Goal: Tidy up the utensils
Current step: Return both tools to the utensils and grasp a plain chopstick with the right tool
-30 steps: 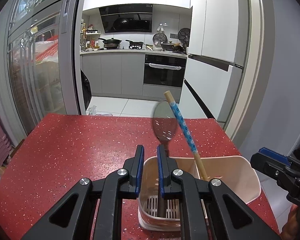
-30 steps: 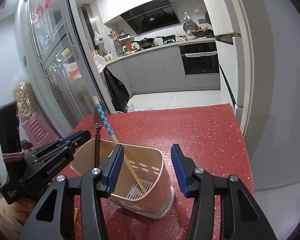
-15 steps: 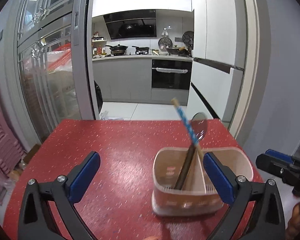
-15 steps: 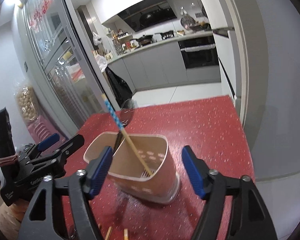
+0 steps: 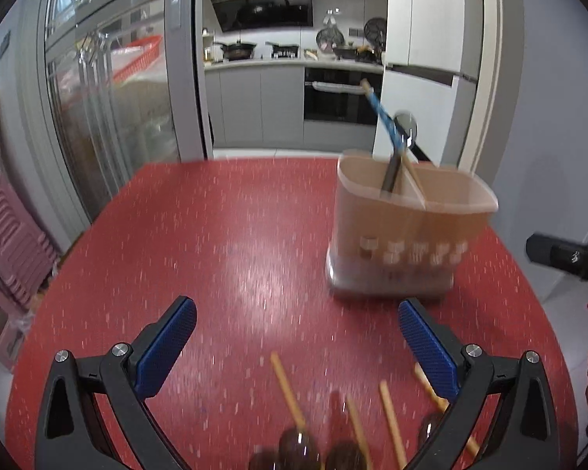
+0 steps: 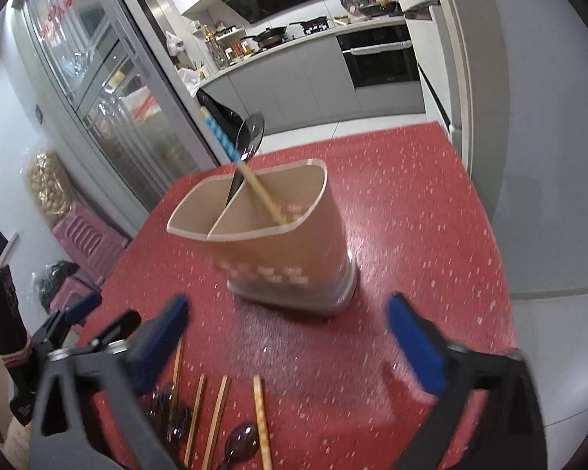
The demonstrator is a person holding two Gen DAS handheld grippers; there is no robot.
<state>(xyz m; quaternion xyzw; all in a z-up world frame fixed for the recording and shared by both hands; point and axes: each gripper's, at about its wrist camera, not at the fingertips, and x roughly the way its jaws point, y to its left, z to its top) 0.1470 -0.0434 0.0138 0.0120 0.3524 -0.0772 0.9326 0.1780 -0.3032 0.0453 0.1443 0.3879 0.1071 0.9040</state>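
Progress is showing partly in the left wrist view: a beige utensil caddy is standing on the red speckled desk, well ahead of the left tool, whose blue pads are spread wide with nothing between them. A metal spoon and a blue-patterned chopstick are already leaning out of the caddy, in separate compartments. Several loose chopsticks and dark spoons are still lying on the desk just below the tool, so I judge most of the sorting is left. Beyond, glass cabinet doors and a grey kitchen with an oven are filling the background.

From the right wrist view, the right tool is opening, its jaws empty, with the caddy ahead. Chopsticks and spoons are waiting near the desk's close edge. At the left the other tool is showing, with pink stools and a white tiled floor beyond.
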